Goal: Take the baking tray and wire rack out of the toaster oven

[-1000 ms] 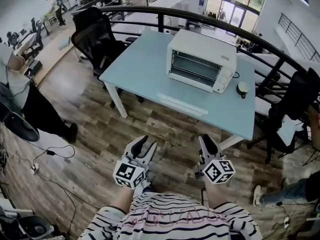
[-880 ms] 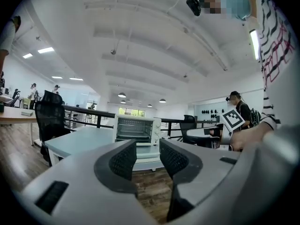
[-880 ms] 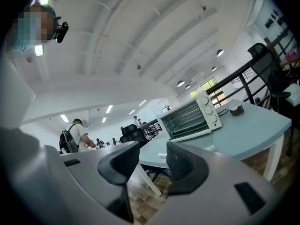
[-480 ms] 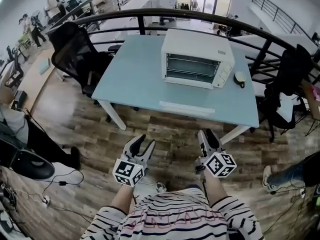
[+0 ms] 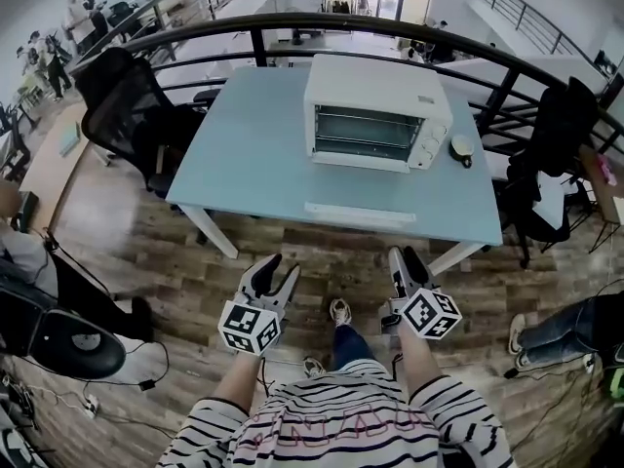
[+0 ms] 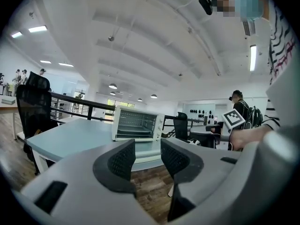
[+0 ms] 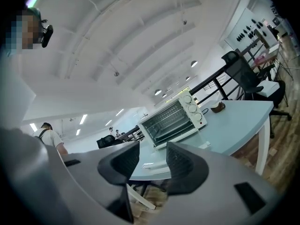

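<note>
Head view: a person in a striped top stood on the wooden floor short of a pale blue table, with both grippers held low and well apart from it. The white toaster oven sat toward the far side of the table with its glass door shut. The baking tray and wire rack could not be made out behind that door. A small round object lay just beside the oven's knob end, and a long white strip lay near the table's front edge.

The left gripper had its jaws moderately apart, with nothing between them. The left gripper view showed only floor and the distant oven past the pads. The right gripper had just been opening its jaws – they stood clearly apart and empty, framing the table edge in the right gripper view. A black office chair stood at the table's left, in front of a dark curved railing.
</note>
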`<control>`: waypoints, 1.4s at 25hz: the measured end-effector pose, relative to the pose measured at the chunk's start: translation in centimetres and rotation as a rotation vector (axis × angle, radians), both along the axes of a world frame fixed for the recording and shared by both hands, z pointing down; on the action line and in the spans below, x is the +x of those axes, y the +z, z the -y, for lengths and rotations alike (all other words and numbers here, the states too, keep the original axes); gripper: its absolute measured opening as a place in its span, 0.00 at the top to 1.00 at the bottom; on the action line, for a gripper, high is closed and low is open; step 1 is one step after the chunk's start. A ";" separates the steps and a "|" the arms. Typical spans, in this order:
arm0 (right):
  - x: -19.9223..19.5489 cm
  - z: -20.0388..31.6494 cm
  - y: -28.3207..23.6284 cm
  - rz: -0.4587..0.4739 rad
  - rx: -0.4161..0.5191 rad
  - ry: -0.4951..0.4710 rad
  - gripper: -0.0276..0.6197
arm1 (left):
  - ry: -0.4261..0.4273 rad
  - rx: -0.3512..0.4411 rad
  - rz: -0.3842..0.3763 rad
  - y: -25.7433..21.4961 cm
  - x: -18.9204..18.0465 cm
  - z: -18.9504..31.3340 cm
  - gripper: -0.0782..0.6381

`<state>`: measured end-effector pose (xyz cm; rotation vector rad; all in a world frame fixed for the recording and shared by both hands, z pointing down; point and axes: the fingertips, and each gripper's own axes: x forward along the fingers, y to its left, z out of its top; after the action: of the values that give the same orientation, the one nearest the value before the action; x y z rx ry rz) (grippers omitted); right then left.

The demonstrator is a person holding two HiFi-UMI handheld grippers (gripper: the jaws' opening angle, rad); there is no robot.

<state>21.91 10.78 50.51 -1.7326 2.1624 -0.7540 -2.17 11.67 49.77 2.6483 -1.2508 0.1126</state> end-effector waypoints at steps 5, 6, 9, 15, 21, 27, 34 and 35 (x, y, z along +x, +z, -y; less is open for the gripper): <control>1.4 4.5 0.6 0.002 -0.009 0.015 0.69 | -0.007 -0.009 0.008 0.4 0.8 3.8 0.69; 1.6 5.5 0.8 0.001 -0.013 0.017 0.69 | -0.010 -0.014 0.004 0.5 0.8 4.7 0.69; 2.3 8.7 1.2 -0.002 -0.025 0.023 0.69 | -0.017 -0.033 -0.009 1.1 1.4 8.0 0.69; 4.7 15.3 2.2 -0.018 -0.047 0.043 0.69 | 0.001 -0.059 -0.031 2.1 4.0 15.2 0.69; 6.8 21.5 3.6 0.022 -0.074 0.060 0.69 | 0.005 -0.085 -0.050 2.7 6.5 22.3 0.69; 8.7 27.5 5.4 0.111 -0.112 0.082 0.69 | -0.002 -0.121 -0.079 3.4 8.7 28.2 0.69; 10.1 32.8 7.7 0.237 -0.159 0.139 0.69 | -0.042 -0.189 -0.145 4.7 10.4 33.5 0.69; 10.3 33.4 8.0 0.256 -0.161 0.154 0.69 | -0.052 -0.203 -0.160 4.9 10.6 34.2 0.69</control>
<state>32.25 -22.65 58.56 -1.7456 1.8217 -1.0680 8.43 -22.53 54.65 2.4000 -1.1873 0.0168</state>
